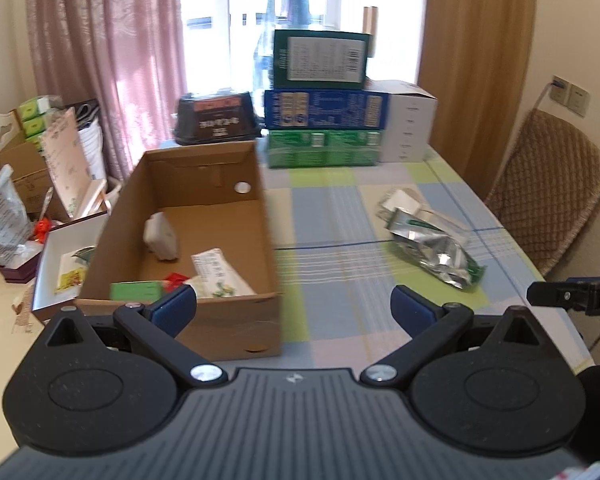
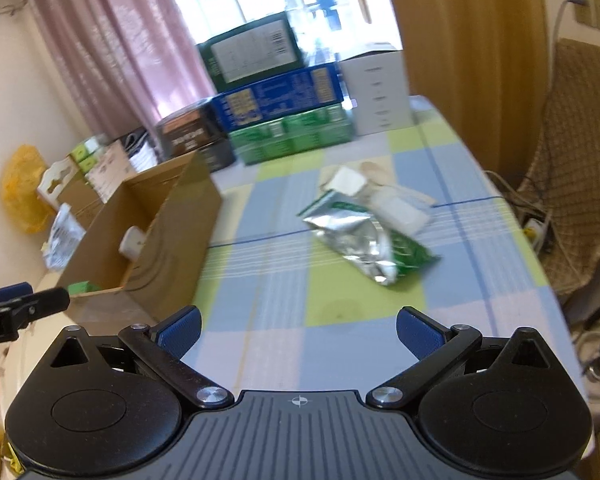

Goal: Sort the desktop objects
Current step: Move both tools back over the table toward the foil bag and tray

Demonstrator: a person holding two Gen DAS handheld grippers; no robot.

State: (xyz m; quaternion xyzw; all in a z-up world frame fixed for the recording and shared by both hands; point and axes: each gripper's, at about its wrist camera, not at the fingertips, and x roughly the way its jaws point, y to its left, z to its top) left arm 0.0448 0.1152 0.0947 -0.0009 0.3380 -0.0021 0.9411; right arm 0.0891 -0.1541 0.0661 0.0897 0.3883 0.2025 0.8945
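From the left wrist, the left gripper hangs above the counter, which is covered in a checked cloth of blue, green and cream squares. Its blue-padded fingers are spread wide and released, with nothing between them. Just beyond the left finger stands an open brown cardboard box on the left side of the counter. Inside it lie a white crumpled packet, a white printed pouch, a small green carton and a bit of red wrapping. Well to the right of the box, a crumpled silver and green foil bag lies flat on the cloth, touching a small white carton behind it. At the far edge a stack of green and blue printed boxes rises beside a white box. The tip of the right gripper shows at the right edge.

From the right wrist, the right gripper is likewise released, its blue fingers wide apart over bare cloth. The foil bag lies ahead, apart from the fingers, with the white carton touching its far end. The cardboard box sits to the left, and the left gripper's tip pokes in at the left edge. The picture is somewhat blurred.
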